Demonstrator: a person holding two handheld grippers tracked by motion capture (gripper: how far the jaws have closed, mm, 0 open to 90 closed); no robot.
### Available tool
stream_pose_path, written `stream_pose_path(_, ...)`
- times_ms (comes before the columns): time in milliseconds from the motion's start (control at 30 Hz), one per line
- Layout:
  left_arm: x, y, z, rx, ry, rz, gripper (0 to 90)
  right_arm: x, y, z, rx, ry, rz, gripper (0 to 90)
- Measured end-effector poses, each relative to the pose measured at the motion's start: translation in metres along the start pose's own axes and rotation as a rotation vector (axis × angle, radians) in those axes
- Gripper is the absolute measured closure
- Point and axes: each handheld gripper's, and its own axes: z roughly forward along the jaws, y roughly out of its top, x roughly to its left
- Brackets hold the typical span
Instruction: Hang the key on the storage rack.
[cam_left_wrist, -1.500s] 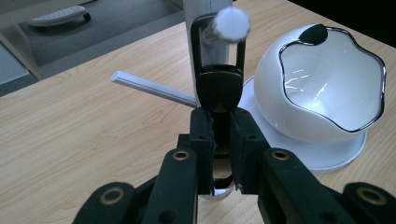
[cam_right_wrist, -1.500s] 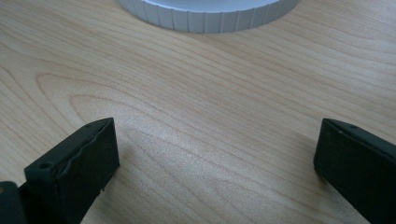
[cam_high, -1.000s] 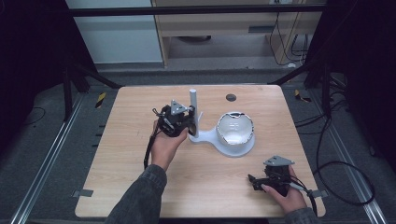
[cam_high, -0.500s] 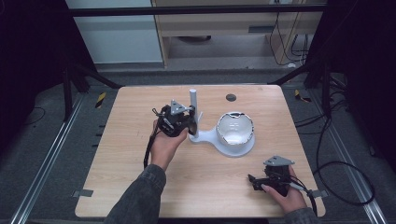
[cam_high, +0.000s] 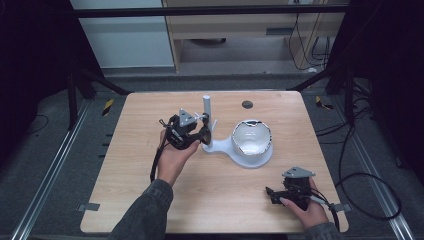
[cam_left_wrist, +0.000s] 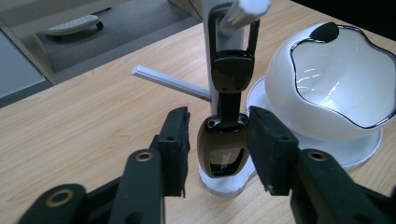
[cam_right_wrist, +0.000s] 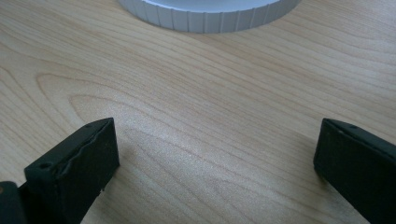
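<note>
A dark key fob (cam_left_wrist: 223, 149) hangs by its black loop from a peg (cam_left_wrist: 243, 11) on the white stand's post (cam_high: 207, 112). My left gripper (cam_left_wrist: 219, 156) is open, one jaw on each side of the fob. A gap shows at the left jaw; the right jaw is very close to the fob. In the high view that left gripper (cam_high: 202, 132) is level with the post. A white bowl (cam_high: 252, 137) with a dark rim sits on the stand's base (cam_high: 220, 146). My right gripper (cam_high: 271, 193) rests wide open on the wood near the front right corner, holding nothing.
The stand's ribbed base rim (cam_right_wrist: 210, 14) lies just ahead of the right gripper (cam_right_wrist: 215, 158). A second thin peg (cam_left_wrist: 168, 81) sticks out of the post. A small dark round disc (cam_high: 246, 104) sits near the table's far edge.
</note>
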Motion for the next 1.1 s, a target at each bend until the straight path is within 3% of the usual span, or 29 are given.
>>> stream_pose_path(400,-0.003,-0.006,-0.007,0.015,-0.018,-0.010,21.5,0.000,0.000,0.000,0.000,-0.001,-0.001,0.4)
stream_pose_path(500,-0.006,-0.011,-0.009,0.039,-0.023,-0.031,8.0,0.000,0.000,0.000,-0.002,0.000,-0.001,0.4)
stream_pose_path(1100,-0.006,-0.038,-0.023,0.075,-0.089,-0.025,4.9,0.000,0.000,0.000,-0.001,0.001,0.002,0.4)
